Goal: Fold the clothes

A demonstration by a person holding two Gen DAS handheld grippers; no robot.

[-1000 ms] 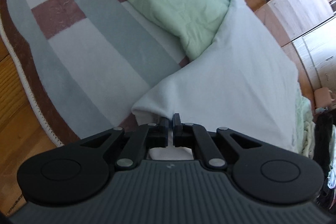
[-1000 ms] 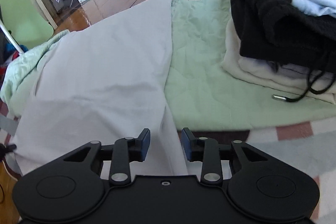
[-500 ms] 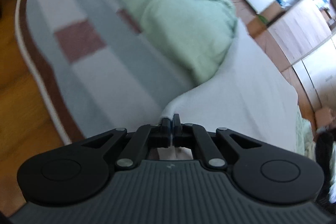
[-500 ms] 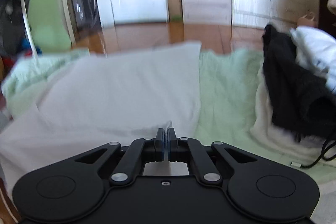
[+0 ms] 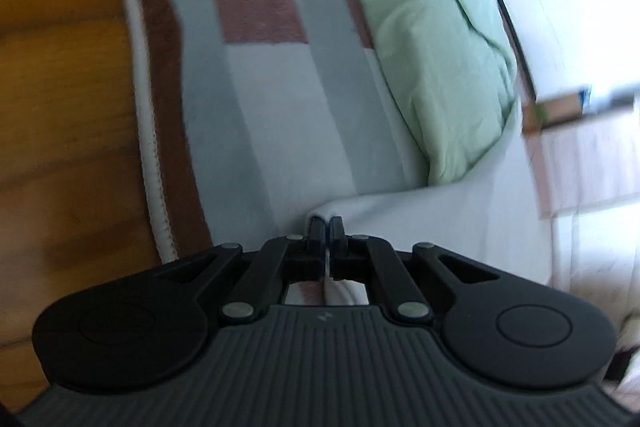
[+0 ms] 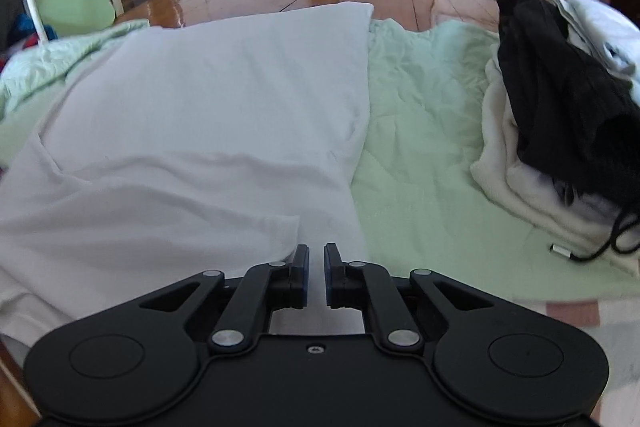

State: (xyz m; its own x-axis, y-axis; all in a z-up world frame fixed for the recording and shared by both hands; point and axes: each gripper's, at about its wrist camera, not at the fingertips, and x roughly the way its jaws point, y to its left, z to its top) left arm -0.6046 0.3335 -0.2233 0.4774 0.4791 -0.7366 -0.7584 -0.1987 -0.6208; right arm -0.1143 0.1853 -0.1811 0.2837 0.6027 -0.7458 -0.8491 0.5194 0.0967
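A white garment (image 6: 208, 131) is spread flat on a green blanket (image 6: 420, 163) that lies over a striped rug (image 5: 256, 99). One corner of the garment is pinched between the closed fingers of the left gripper (image 5: 326, 227). The right gripper (image 6: 316, 259) is held just above the near fold, its fingers slightly apart and gripping nothing. A pile of clothes (image 6: 560, 131) is seen at the right.

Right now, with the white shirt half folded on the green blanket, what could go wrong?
The left gripper is shut on one edge of the white shirt while the right gripper is open, so pulling may skew the fold. The loose flap could slump. A wide swing might hit the folded pile.
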